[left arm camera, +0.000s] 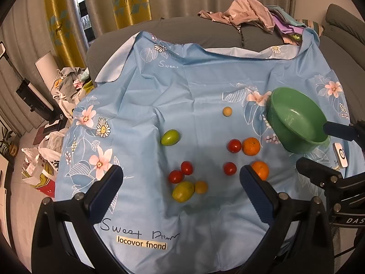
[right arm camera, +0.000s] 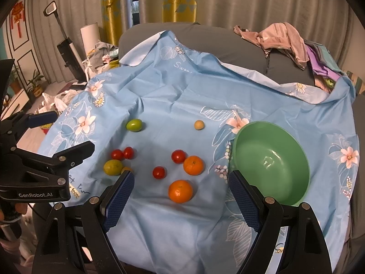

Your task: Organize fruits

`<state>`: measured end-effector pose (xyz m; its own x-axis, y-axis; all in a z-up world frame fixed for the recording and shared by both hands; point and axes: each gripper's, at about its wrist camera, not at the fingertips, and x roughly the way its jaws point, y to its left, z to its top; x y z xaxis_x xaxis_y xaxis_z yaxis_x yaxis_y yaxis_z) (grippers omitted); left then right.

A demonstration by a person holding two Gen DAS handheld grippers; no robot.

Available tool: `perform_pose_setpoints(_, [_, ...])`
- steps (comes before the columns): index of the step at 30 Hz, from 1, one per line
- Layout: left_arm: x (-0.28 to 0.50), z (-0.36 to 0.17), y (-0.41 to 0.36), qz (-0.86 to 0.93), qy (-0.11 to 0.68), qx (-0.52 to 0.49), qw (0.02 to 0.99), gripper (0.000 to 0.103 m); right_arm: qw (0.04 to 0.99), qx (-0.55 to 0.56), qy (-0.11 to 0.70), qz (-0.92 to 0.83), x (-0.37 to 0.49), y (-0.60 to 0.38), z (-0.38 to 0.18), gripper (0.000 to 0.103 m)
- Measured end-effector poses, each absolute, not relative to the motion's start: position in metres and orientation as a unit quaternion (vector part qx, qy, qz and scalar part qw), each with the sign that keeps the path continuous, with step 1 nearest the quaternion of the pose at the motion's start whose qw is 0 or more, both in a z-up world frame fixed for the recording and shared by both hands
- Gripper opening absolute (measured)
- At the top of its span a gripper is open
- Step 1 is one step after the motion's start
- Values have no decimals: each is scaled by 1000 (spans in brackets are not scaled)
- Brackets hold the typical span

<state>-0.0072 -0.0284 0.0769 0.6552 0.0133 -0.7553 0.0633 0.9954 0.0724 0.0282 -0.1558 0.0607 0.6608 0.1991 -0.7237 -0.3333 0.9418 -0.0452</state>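
Several fruits lie loose on a blue floral cloth (left arm camera: 159, 86): two oranges (left arm camera: 251, 146) (left arm camera: 261, 170), several red tomatoes (left arm camera: 234, 145), two green fruits (left arm camera: 170, 137) (left arm camera: 183, 191) and a small tan ball (left arm camera: 227, 111). An empty green bowl (right arm camera: 271, 162) sits at the right. My left gripper (left arm camera: 180, 178) is open just above the near cluster of tomatoes, holding nothing. My right gripper (right arm camera: 182, 182) is open too, with the nearest orange (right arm camera: 180, 191) lying on the cloth between its fingertips. Its right finger (right arm camera: 241, 191) stands beside the bowl's rim.
The cloth covers a grey couch (left arm camera: 194, 32). Crumpled clothes (right arm camera: 285, 38) pile up at the back right. Bags and clutter (left arm camera: 45, 159) lie on the floor at the left, near a stick vacuum (right arm camera: 66, 45). A small white device (left arm camera: 340, 157) lies by the bowl.
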Motion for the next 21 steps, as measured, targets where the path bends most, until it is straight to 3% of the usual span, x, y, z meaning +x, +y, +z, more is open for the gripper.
perform_pose_setpoints(21, [-5, 73, -27, -15, 421, 44, 906, 102, 904, -89, 390, 149, 29, -152, 53, 86])
